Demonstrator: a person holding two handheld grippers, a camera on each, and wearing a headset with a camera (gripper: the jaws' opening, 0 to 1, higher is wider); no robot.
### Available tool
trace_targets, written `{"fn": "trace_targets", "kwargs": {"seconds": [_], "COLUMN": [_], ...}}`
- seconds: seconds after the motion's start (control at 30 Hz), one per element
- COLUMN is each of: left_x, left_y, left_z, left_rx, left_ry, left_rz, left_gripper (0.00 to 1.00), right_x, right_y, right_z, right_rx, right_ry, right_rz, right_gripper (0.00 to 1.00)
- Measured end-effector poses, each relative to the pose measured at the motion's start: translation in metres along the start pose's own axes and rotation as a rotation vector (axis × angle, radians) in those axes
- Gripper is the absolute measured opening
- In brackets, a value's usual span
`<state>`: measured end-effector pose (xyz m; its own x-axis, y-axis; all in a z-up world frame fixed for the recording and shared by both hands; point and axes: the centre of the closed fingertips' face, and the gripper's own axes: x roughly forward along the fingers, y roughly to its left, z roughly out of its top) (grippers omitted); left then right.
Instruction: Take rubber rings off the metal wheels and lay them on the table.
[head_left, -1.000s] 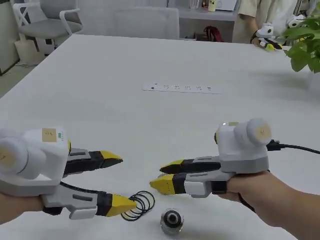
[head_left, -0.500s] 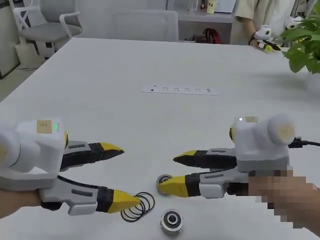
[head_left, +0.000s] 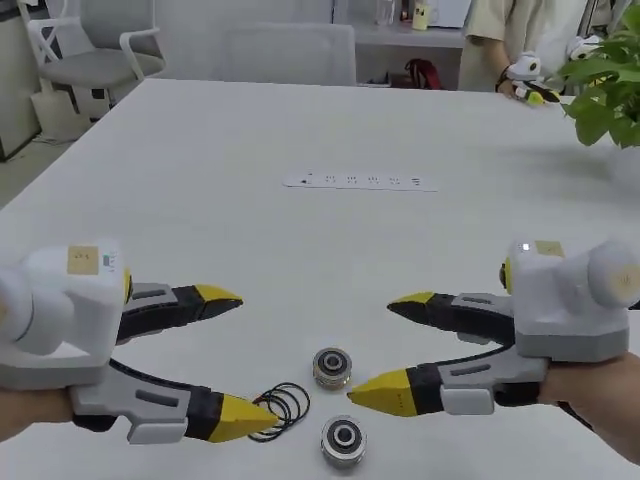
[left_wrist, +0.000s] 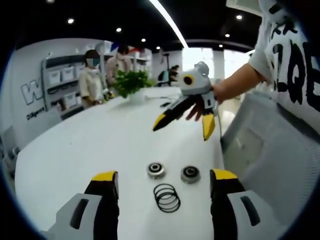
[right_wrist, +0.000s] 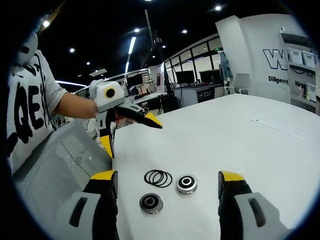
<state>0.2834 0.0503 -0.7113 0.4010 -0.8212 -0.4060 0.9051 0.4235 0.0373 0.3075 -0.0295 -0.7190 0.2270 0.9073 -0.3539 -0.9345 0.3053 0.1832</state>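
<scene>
Bright, even light comes from overhead: a ceiling strip light (left_wrist: 167, 22) and small spots glare against a dark ceiling in the 2 gripper views. The white table (head_left: 300, 120) looks washed pale, with a faint, soft shadow under the nearer metal wheel (head_left: 343, 440). Fisheye edges bend lines; the far shelves (left_wrist: 62, 75) seem slightly soft.

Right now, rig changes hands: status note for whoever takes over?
Left gripper: open, empty, fingers near the rubber rings.
Right gripper: open, empty, beside the far wheel.
The rubber rings lie piled flat on the table; the near wheel sits beside them.
Done: several rings off and laid down.
Left: can't tell whether either wheel carries a ring; check both.
</scene>
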Motion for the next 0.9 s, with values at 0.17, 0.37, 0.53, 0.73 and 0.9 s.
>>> {"fn": "trace_targets", "kwargs": {"seconds": [0.17, 0.37, 0.53, 0.73, 0.9], "left_x": [-0.004, -0.007, -0.009, -0.013, -0.017], "left_y": [0.0, 0.0, 0.001, 0.003, 0.003], "left_z": [-0.003, -0.005, -0.007, -0.01, -0.013], "left_rx": [-0.004, 0.003, -0.001, -0.003, -0.004], "left_ry": [0.002, 0.003, 0.005, 0.01, 0.013], "left_rz": [0.013, 0.028, 0.039, 0.064, 0.07], "left_gripper": [0.79, 0.84, 0.88, 0.94, 0.98], "right_x": [-0.006, -0.013, -0.019, -0.027, -0.033], "right_y": [0.002, 0.002, 0.003, 0.001, -0.001], "right_z": [-0.007, -0.019, -0.025, -0.034, -0.04], "right_rx": [-0.033, -0.068, -0.085, -0.11, -0.126], "right_ry": [0.021, 0.053, 0.072, 0.099, 0.116], "right_rz": [-0.011, -0.019, -0.03, -0.048, -0.062], "right_gripper": [0.85, 0.91, 0.94, 0.98, 1.0]}}
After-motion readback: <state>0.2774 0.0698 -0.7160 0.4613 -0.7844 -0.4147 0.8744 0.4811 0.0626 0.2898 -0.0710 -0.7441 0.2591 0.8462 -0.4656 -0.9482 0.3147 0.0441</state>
